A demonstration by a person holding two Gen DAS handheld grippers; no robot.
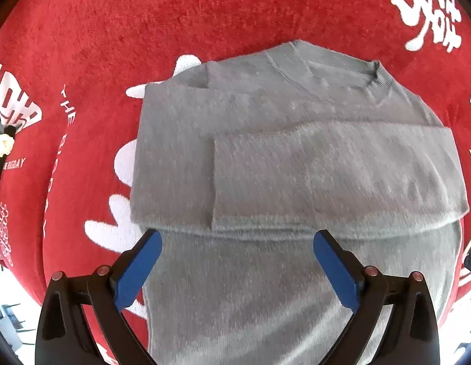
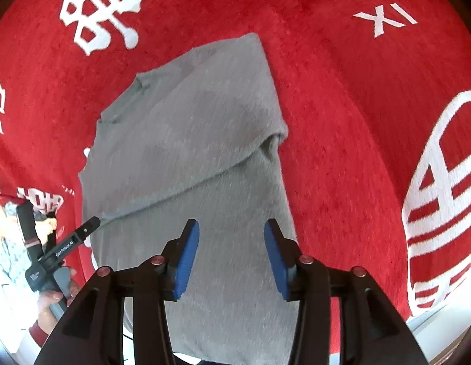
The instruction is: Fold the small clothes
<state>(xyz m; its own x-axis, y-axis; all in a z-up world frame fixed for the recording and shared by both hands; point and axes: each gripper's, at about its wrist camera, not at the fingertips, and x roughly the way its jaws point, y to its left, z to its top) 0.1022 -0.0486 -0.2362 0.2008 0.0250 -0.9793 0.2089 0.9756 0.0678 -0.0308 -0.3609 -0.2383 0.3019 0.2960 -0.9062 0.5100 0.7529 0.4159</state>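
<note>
A grey knitted sweater (image 1: 266,115) lies flat on the red cloth, collar (image 1: 378,82) at the upper right. One sleeve (image 1: 326,170) is folded across the chest. My left gripper (image 1: 237,235) hovers over the sweater's lower body, jaws wide open and holding nothing. In the right wrist view the same sweater (image 2: 186,140) runs from the upper middle down under my right gripper (image 2: 232,225). That gripper is open above the knit, with its blue pads (image 2: 186,255) clear of the fabric. A folded edge bulges at the sweater's right side (image 2: 272,143).
A red plush cloth (image 1: 144,15) with white characters (image 2: 104,15) and lettering covers the surface. Its edge shows at the lower right (image 2: 433,328). A person's hand (image 2: 50,301) holds the left tool at the left edge of the right wrist view.
</note>
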